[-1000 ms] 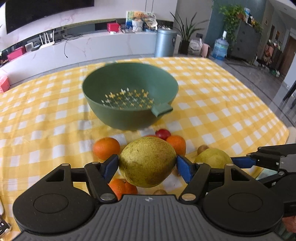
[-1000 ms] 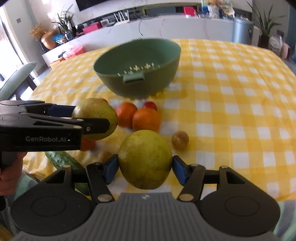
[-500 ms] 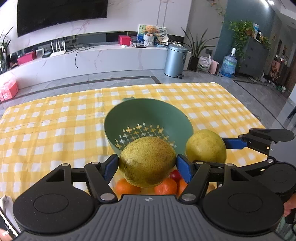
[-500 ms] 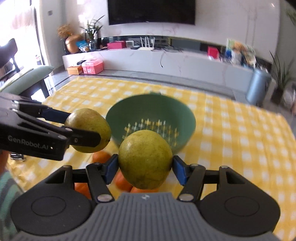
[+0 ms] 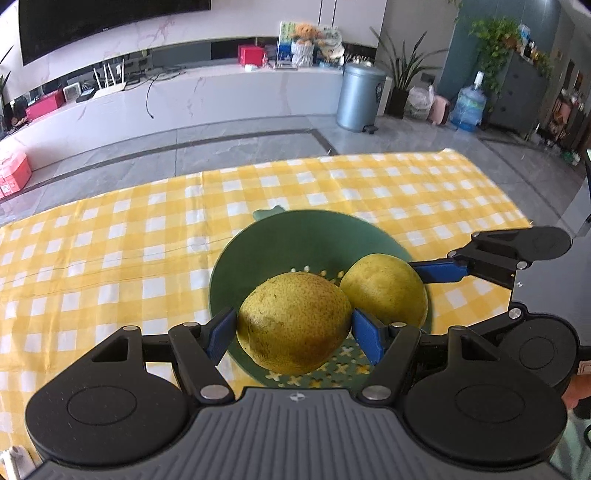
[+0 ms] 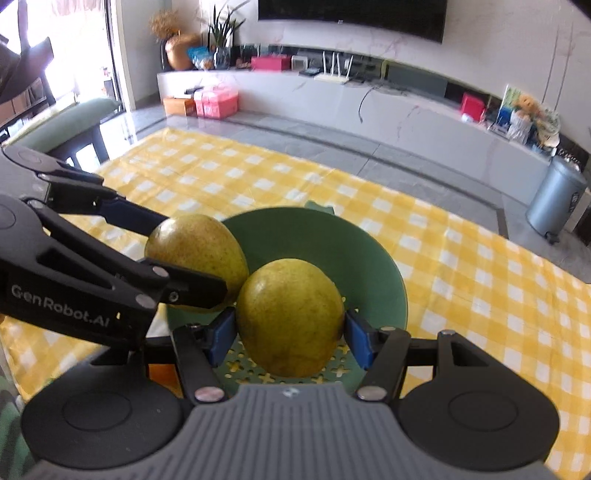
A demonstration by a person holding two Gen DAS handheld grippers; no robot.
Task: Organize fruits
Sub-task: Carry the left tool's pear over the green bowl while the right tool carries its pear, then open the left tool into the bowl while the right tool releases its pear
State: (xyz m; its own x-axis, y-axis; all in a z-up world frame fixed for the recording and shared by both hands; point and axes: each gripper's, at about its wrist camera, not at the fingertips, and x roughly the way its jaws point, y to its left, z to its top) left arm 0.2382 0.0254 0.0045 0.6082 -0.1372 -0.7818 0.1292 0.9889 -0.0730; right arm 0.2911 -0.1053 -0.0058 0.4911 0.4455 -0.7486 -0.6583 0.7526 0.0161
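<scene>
Left wrist view: speckled pear (image 5: 293, 325) clamped between the blue pads (image 5: 221, 334) of the left gripper (image 5: 294, 328), jaws pressed on both its sides. It hangs above the green strainer bowl (image 5: 255, 258), over the bowl's near half, off the bottom. Second pear (image 5: 384, 290) just to its right, smoother and yellower, gripped by the right gripper (image 5: 391, 291) coming in from the right edge; one blue finger (image 5: 437, 271) shows against that pear, the other is hidden behind it. The two pears sit side by side, very close; touching or not, cannot tell. Star-shaped holes in the bowl floor show under the fruit.

Right wrist view: same smoother pear (image 6: 290, 317) clamped between the right gripper's (image 6: 290, 328) blue pads (image 6: 356, 343), jaws closed on it, over the middle of the bowl (image 6: 332, 243). The left gripper (image 6: 195, 258) enters from the left edge holding the speckled pear (image 6: 197, 254) over the bowl's left rim.

The bowl stands on a yellow-and-white checked tablecloth (image 5: 110, 240), roughly mid-table toward the far edge. Something orange (image 6: 162, 373) peeks out at the near edge below the left gripper, mostly hidden. Behind the table: grey floor, a long white counter (image 5: 184, 99), a grey bin (image 5: 360, 96), a dark screen (image 5: 110, 26) on the wall. A bit of a hand (image 5: 574, 391) at the right edge.
</scene>
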